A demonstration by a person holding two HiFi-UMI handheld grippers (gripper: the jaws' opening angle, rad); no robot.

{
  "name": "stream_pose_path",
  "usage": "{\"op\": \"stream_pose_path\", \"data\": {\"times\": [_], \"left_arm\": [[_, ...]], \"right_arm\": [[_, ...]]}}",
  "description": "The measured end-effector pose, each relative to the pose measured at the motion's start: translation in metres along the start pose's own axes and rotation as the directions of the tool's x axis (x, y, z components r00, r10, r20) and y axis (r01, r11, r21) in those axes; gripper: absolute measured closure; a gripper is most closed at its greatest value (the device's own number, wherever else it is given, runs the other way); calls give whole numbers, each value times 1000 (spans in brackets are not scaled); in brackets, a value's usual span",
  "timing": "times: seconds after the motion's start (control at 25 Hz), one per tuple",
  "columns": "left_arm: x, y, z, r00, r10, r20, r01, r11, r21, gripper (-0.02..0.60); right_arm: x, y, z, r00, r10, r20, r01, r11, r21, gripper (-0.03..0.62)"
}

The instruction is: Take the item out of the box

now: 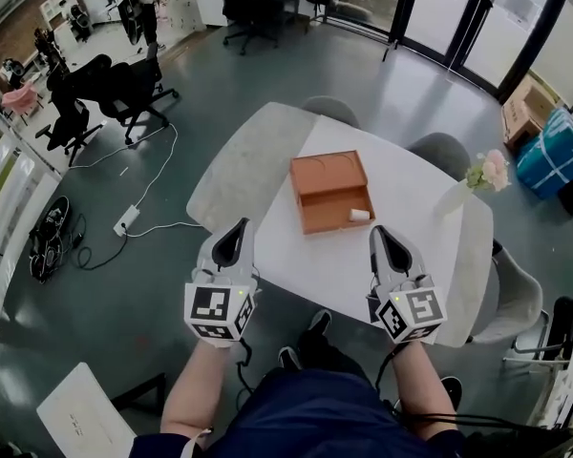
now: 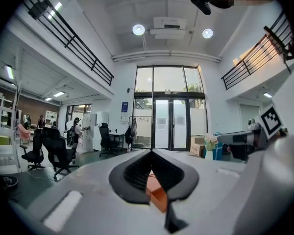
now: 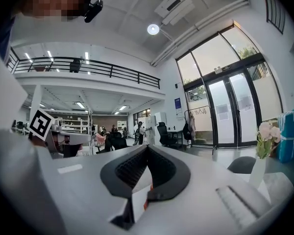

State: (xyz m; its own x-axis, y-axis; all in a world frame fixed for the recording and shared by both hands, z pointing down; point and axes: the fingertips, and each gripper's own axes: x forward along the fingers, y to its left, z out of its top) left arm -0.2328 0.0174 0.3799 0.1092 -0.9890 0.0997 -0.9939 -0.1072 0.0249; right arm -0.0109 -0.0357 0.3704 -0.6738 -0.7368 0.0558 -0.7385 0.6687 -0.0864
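Note:
An open orange-brown box (image 1: 327, 173) sits in the middle of the white table (image 1: 296, 256). A small white item (image 1: 359, 215) lies in its near right corner. My left gripper (image 1: 237, 232) is held over the table's near left edge, shut and empty, short of the box. My right gripper (image 1: 380, 237) hovers just right of the box's near corner, jaws together with nothing in them. In the left gripper view the box (image 2: 158, 194) shows as an orange patch under the closed jaws of the left gripper (image 2: 151, 153). The right gripper view shows only an orange sliver of box (image 3: 147, 199) below the right gripper (image 3: 147, 148).
A white vase of flowers (image 1: 485, 173) stands at the table's right edge. Grey chairs (image 1: 329, 110) ring the far and right sides. Black office chairs (image 1: 115, 89), cables and a power strip (image 1: 126, 219) are on the floor to the left.

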Motion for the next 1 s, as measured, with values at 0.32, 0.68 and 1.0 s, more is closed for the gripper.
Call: {"op": "stream_pose_path", "data": {"times": [0.32,0.68,1.0], "left_arm": [[82,-13,-13,998,-35,-52,37,999,22,580],[175,-60,-62,958,-184,-220,207,975,82,580],[230,-120,-116,791,-438,-428,509,858,63,514]], "right_arm": [[51,-67,-9,1000,-22,-7,23,999,44,592],[72,-140,-22,996,-84,-34,87,990,113,592],[66,-183,-38,980,-185,-73,195,968,159,592]]}}
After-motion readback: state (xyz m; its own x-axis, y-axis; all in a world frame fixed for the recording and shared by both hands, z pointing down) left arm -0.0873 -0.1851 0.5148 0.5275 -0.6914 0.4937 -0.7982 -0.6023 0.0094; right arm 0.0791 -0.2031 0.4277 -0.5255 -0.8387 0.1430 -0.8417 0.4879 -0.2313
